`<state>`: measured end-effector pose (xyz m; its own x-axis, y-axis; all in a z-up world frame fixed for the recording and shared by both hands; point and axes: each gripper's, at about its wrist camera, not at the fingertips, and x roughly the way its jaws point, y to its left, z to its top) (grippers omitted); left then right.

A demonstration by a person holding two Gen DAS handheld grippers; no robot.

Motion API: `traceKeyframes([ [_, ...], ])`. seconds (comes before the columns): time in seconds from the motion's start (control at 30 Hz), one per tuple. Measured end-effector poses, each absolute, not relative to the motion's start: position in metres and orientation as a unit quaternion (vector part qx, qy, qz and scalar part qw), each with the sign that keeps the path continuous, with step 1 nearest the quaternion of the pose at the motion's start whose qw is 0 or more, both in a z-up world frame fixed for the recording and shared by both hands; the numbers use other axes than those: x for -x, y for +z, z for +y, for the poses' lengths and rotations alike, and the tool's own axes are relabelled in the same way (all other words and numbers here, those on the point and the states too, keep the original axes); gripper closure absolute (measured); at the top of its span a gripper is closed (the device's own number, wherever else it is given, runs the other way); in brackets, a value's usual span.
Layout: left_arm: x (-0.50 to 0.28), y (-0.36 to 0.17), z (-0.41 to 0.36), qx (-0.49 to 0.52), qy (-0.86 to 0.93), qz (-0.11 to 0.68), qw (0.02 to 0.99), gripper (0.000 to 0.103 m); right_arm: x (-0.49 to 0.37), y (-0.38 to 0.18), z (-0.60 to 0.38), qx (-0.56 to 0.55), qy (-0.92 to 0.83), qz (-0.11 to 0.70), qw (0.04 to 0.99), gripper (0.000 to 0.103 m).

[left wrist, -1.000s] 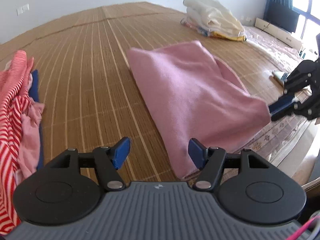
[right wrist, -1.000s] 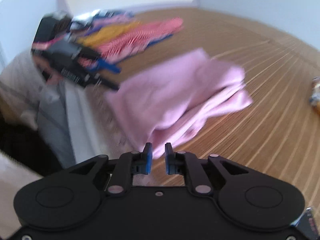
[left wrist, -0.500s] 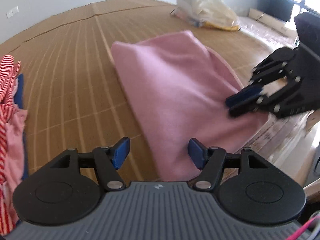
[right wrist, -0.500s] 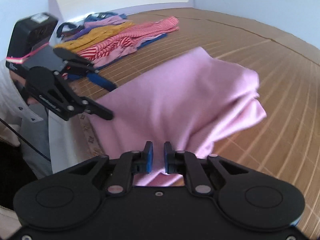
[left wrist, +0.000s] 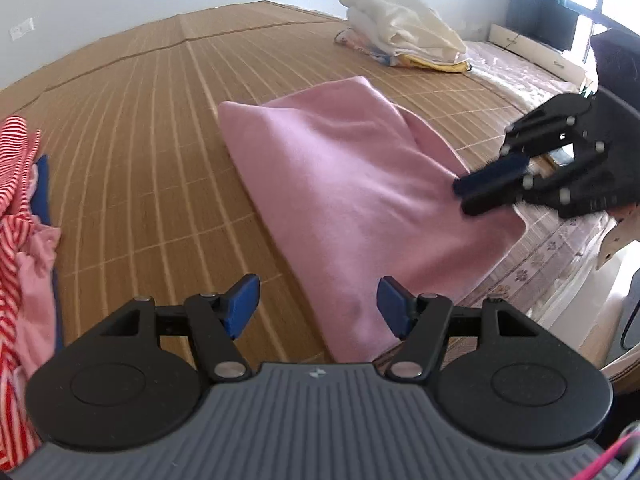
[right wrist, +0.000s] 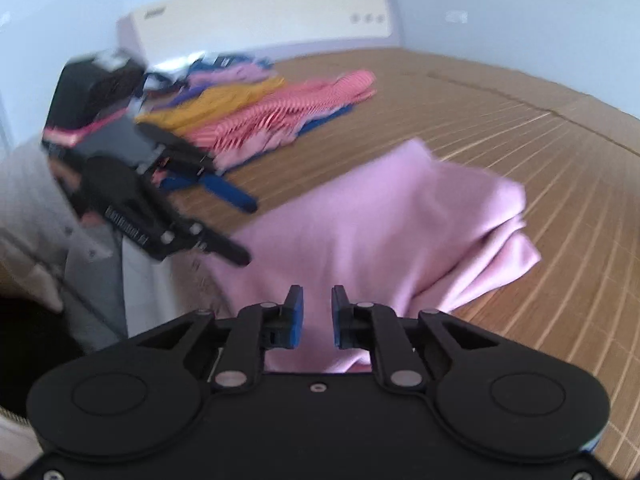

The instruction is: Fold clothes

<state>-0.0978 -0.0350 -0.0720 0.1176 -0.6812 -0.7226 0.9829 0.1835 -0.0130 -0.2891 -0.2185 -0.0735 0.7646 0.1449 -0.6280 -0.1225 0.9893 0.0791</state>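
Folding the pink garment (left wrist: 352, 200) looks to be the step in hand: it lies partly folded on the woven mat (left wrist: 160, 140) by the bed's near edge, and the next move, I judge, calls for gripping an edge to fold it over or lift it away. The left gripper (left wrist: 316, 312) hovers low over the near end, spread wide and empty. The right gripper (right wrist: 316, 316) hangs above the cloth's right side, fingers almost together with a small gap, holding nothing.

1 pink garment (left wrist: 352, 200), 2 grippers, 2 clothes piles, 1 bamboo mat (left wrist: 160, 128).
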Motion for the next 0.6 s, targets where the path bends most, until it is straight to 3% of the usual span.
traceKeyframes([
  [0.3,0.084,-0.076,-0.027,-0.235,-0.577,0.330,0.709,0.029,0.301,-0.077,-0.238,-0.037,0.030,0.356,0.933,0.088],
  [0.4,0.084,-0.071,-0.026,-0.230,-0.573,0.333,0.712,0.028,0.304,-0.070,-0.245,-0.047,0.007,0.322,0.946,0.068],
  [0.6,0.099,-0.050,-0.036,-0.232,-0.592,0.299,0.712,0.028,0.265,-0.064,-0.258,-0.088,-0.014,0.270,0.959,0.067],
])
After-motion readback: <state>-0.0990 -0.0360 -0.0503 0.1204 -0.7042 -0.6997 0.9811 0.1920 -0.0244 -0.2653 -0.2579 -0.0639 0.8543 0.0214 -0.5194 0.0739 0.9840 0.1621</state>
